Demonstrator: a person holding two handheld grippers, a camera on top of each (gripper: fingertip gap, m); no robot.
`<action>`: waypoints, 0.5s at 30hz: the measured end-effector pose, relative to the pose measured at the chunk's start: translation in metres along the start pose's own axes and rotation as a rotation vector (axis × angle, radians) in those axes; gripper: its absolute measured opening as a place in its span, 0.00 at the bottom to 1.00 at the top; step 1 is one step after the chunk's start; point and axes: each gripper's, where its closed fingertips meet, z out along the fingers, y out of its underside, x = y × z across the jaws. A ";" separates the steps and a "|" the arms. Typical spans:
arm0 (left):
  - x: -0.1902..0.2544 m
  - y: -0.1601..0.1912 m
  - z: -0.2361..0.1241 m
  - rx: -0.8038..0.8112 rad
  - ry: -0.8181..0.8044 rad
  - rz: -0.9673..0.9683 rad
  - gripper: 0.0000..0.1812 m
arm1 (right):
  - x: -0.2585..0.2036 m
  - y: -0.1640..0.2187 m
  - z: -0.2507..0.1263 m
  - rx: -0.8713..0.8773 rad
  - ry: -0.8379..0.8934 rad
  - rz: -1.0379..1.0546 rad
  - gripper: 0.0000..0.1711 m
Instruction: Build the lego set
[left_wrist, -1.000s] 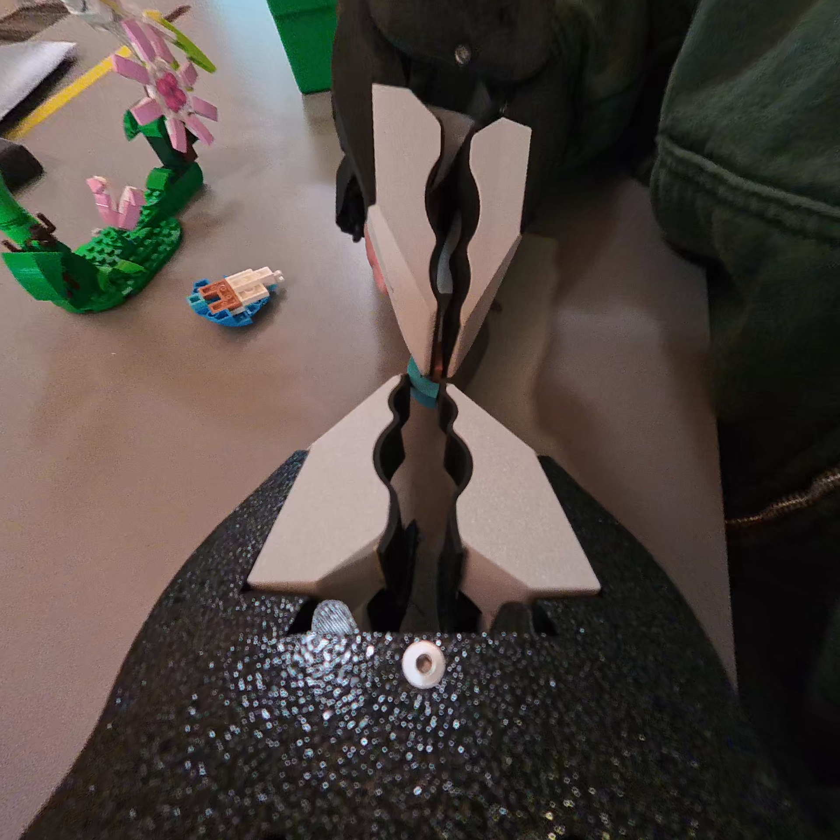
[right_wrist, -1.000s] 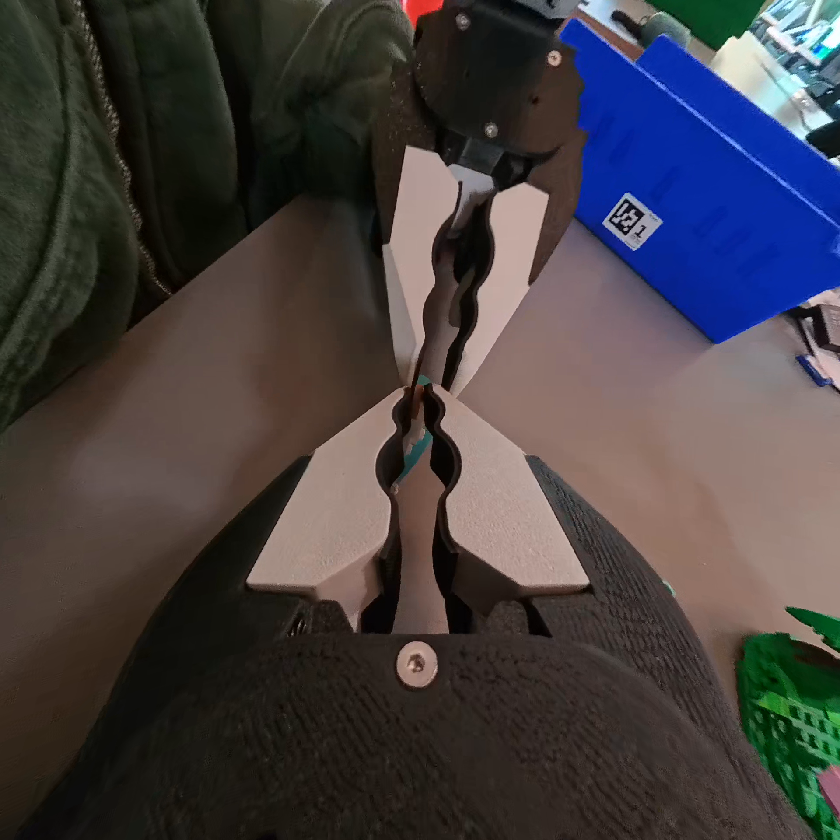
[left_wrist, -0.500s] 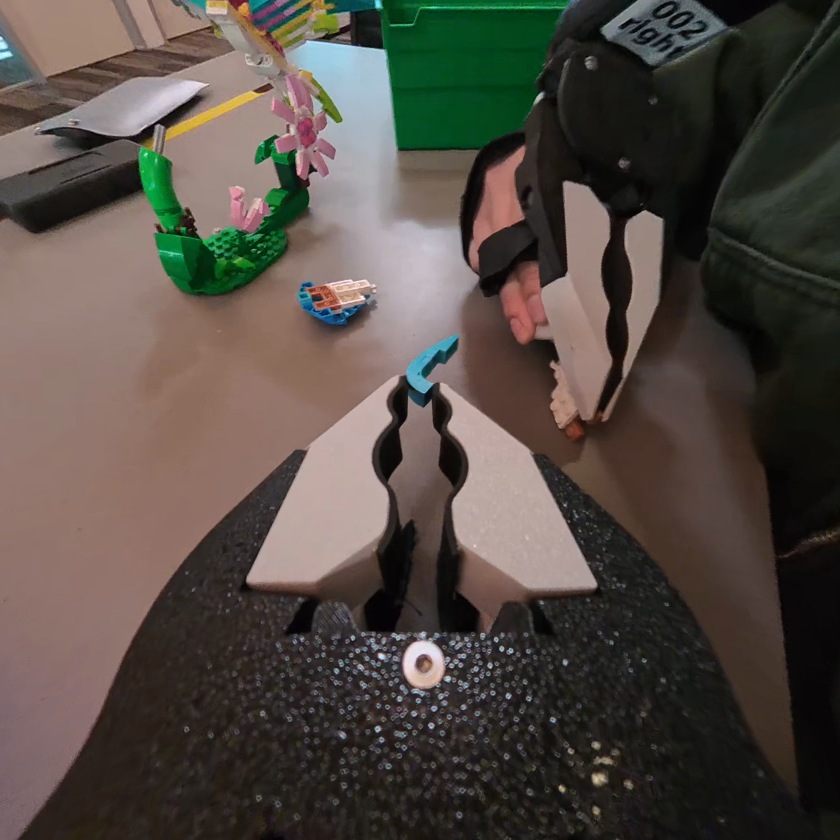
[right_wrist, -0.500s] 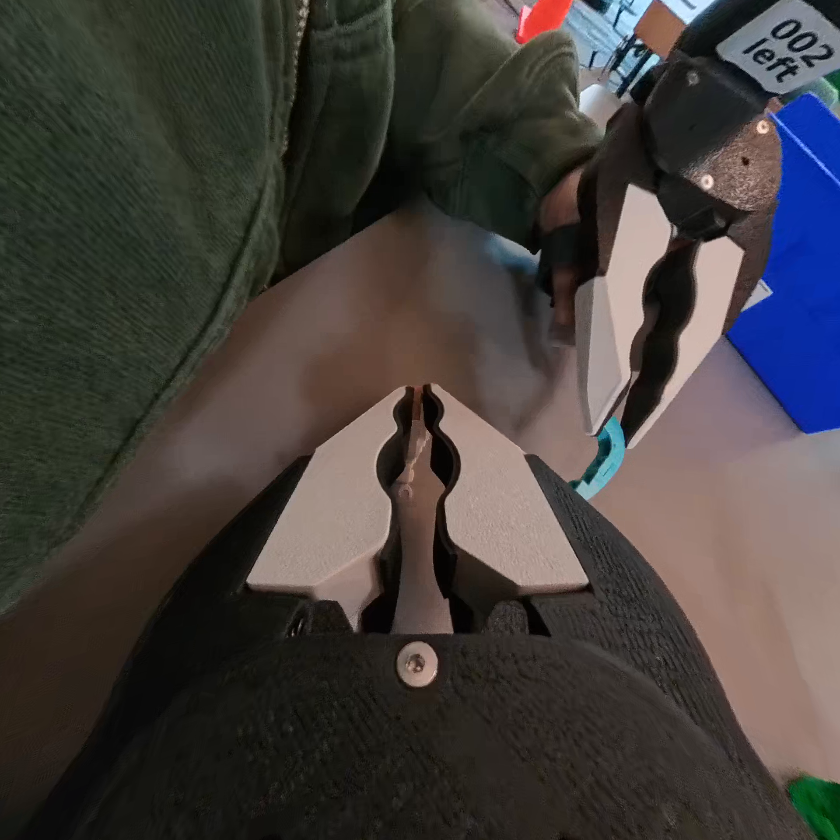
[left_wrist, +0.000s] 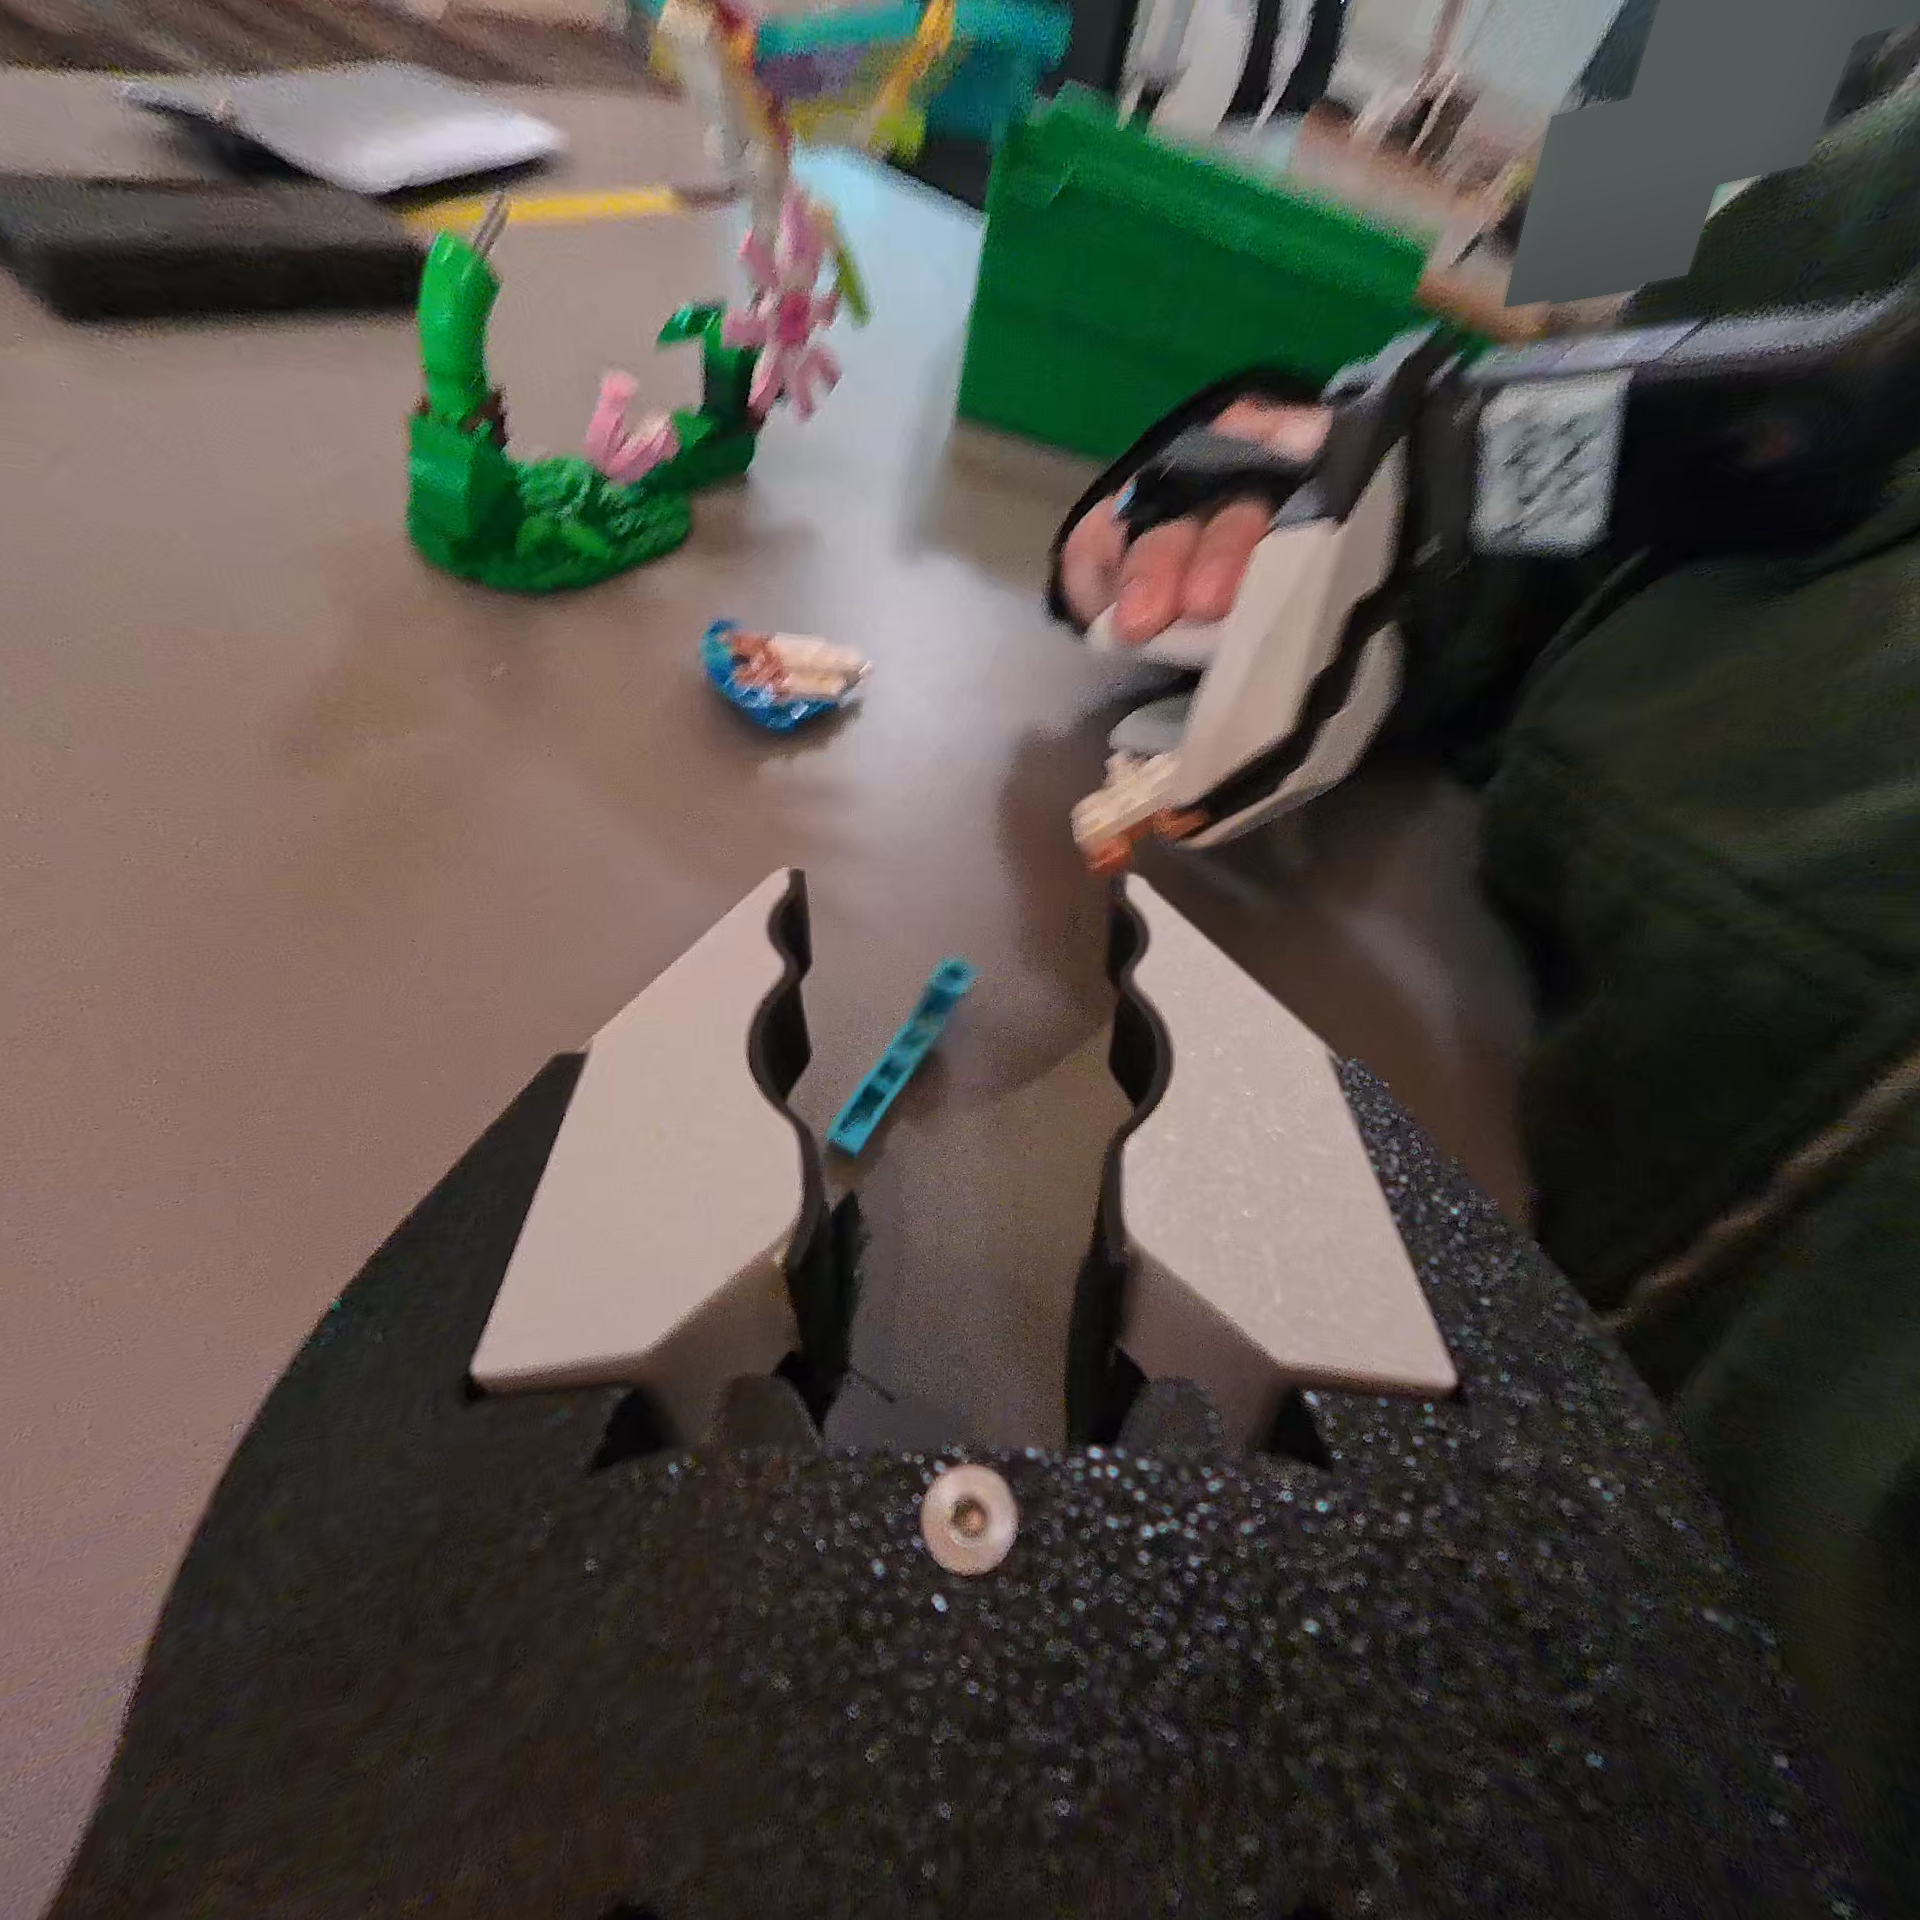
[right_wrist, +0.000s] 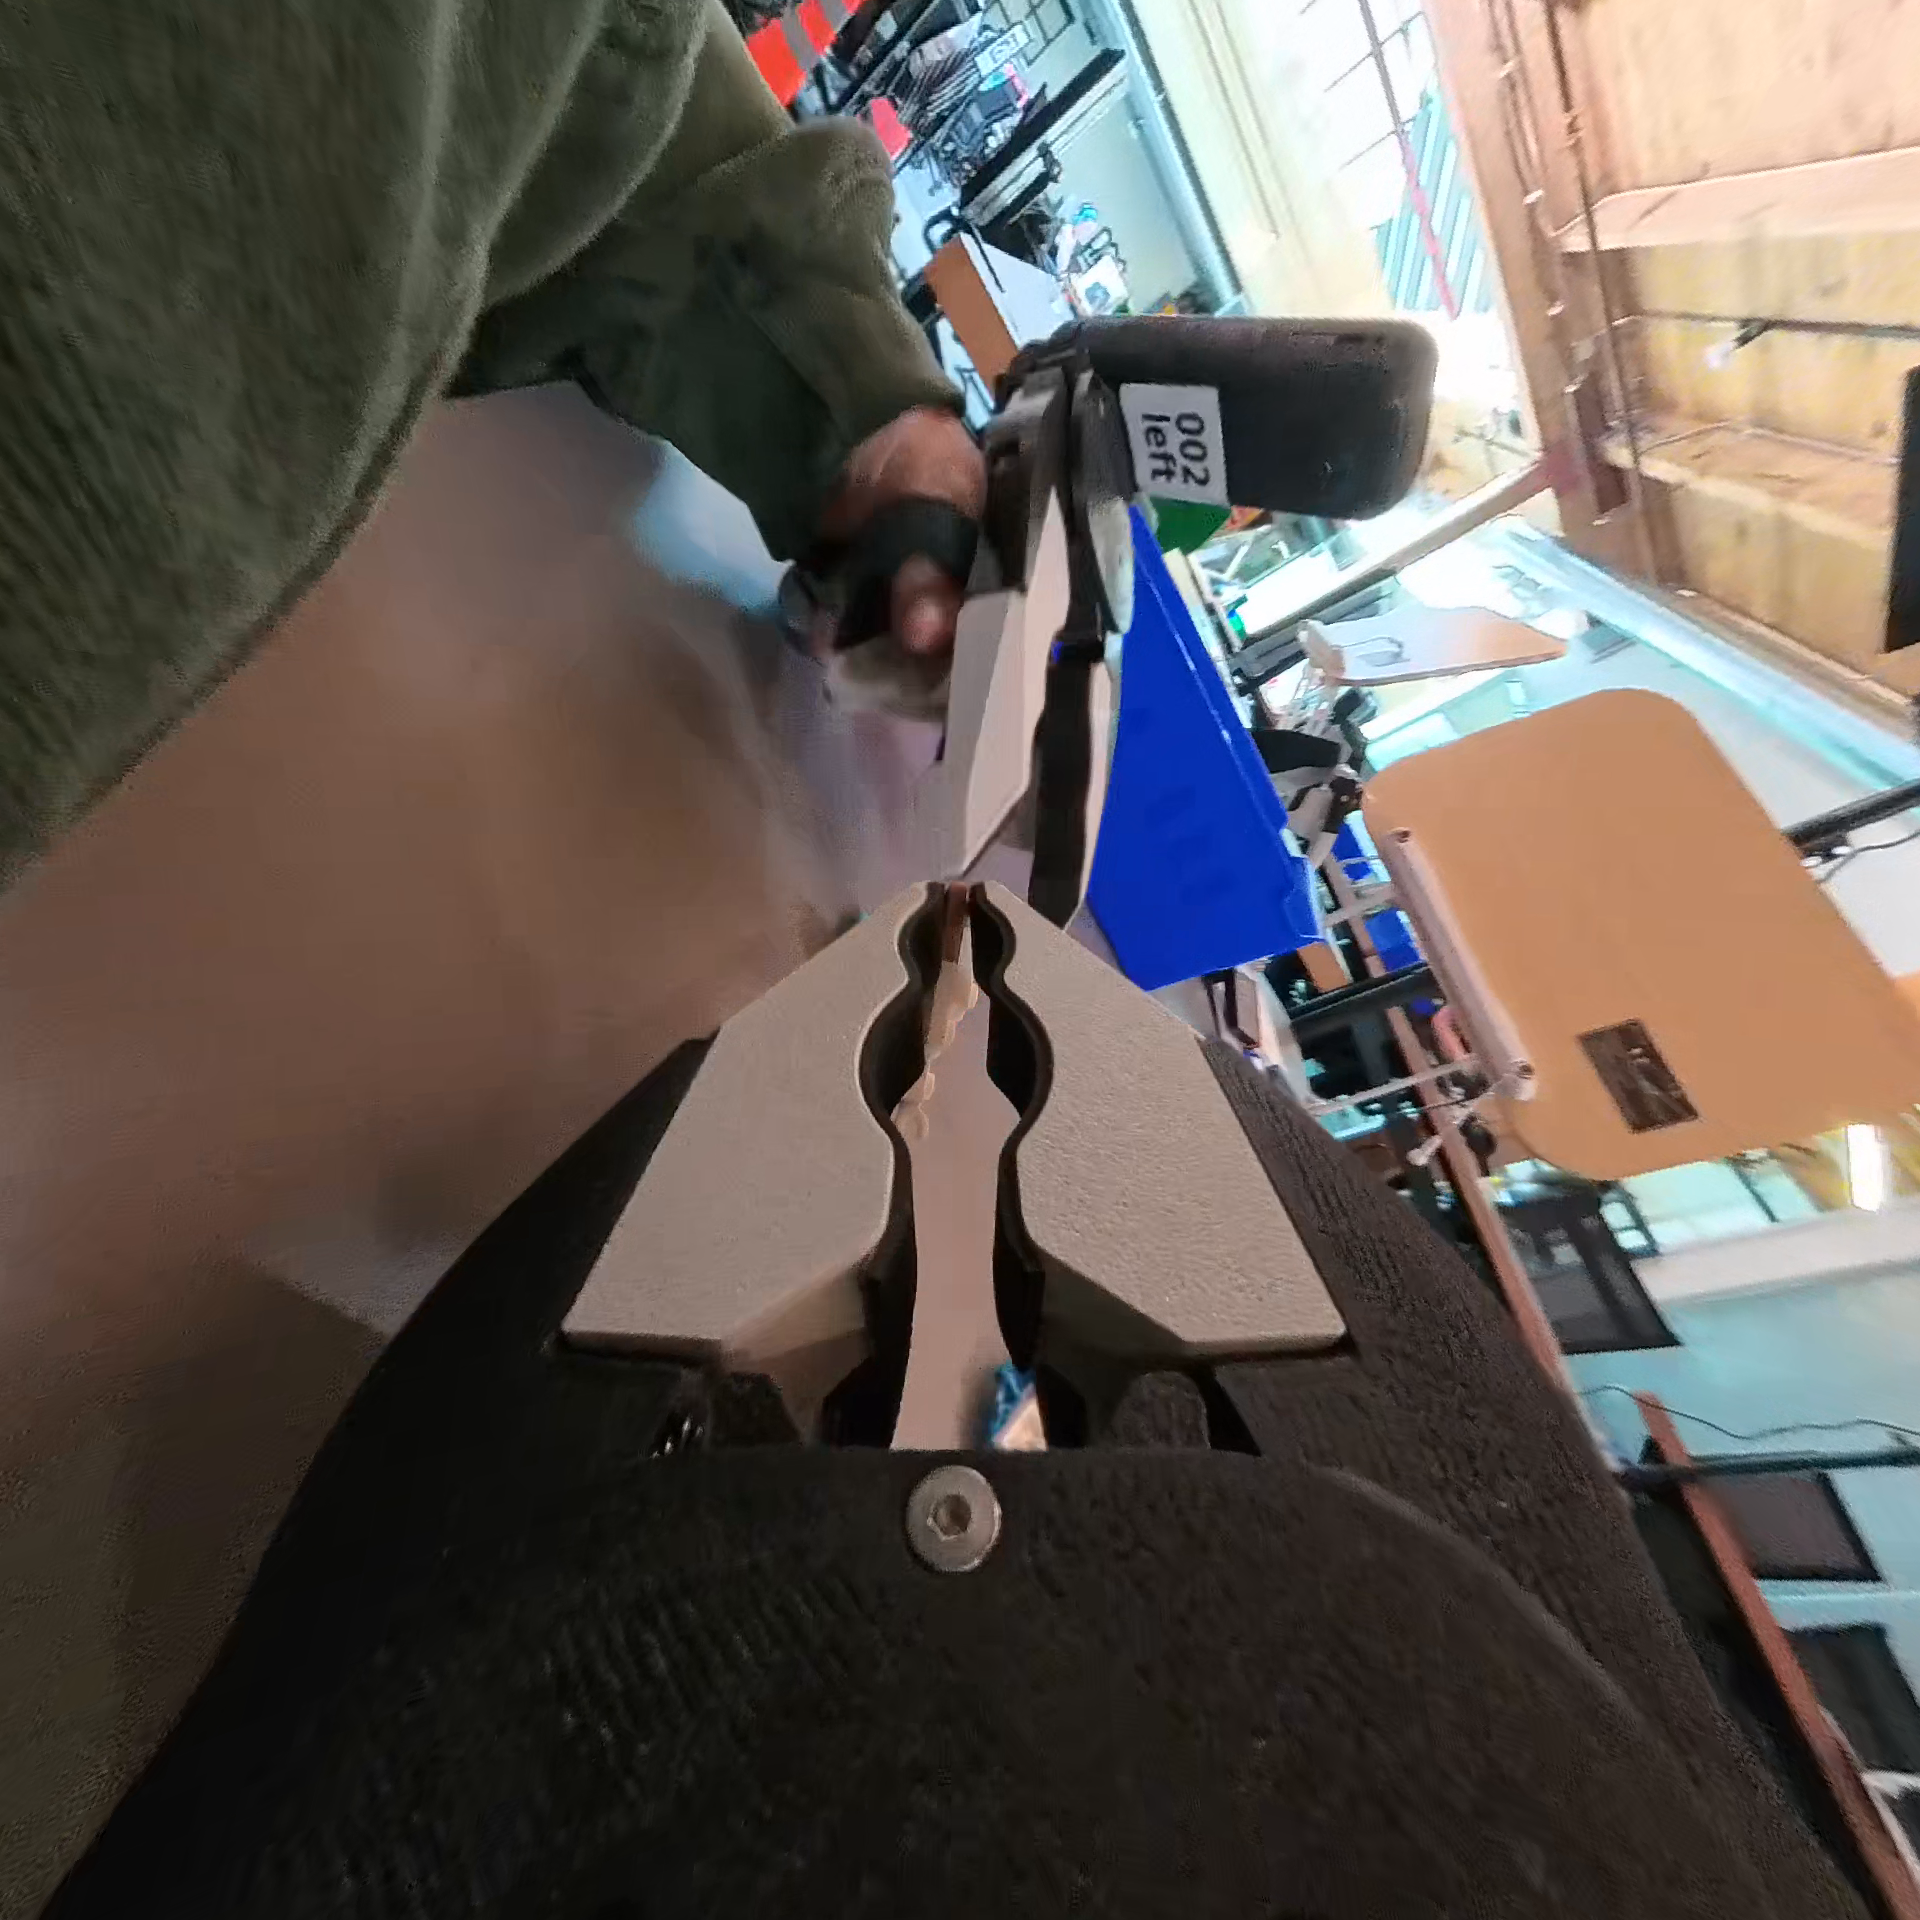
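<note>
My left gripper (left_wrist: 956, 899) is open and empty above the brown table. A thin teal brick piece (left_wrist: 902, 1058) lies on the table between its fingers. My right gripper (right_wrist: 958, 896) is shut on a small white and orange brick piece (right_wrist: 943, 1023). It shows in the left wrist view (left_wrist: 1138, 826) to the right of my left gripper, raised over the table and tilted, with the white and orange piece (left_wrist: 1117, 816) at its tips. My left gripper also shows in the right wrist view (right_wrist: 1039, 810), just beyond my right fingertips.
A green brick plant model with pink flowers (left_wrist: 582, 468) stands at the far left. A small blue, white and orange brick assembly (left_wrist: 784, 675) lies mid-table. A green bin (left_wrist: 1164, 301) stands behind, a blue bin (right_wrist: 1184, 810) to the side. A person's green sleeve (left_wrist: 1714, 883) fills the right.
My left gripper has opened and the teal piece now lies on the table. The grippers have pulled apart. My right gripper has lifted and tilted, still holding the white and orange piece.
</note>
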 end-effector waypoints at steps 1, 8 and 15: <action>0.008 -0.008 -0.002 0.047 0.049 -0.033 0.29 | 0.002 0.000 0.000 0.001 0.017 -0.016 0.01; 0.024 -0.026 0.009 0.175 0.296 -0.525 0.17 | 0.022 -0.001 -0.006 -0.017 0.145 -0.211 0.01; 0.038 -0.029 0.023 0.213 0.455 -0.716 0.05 | 0.021 -0.012 -0.009 -0.014 0.146 -0.341 0.01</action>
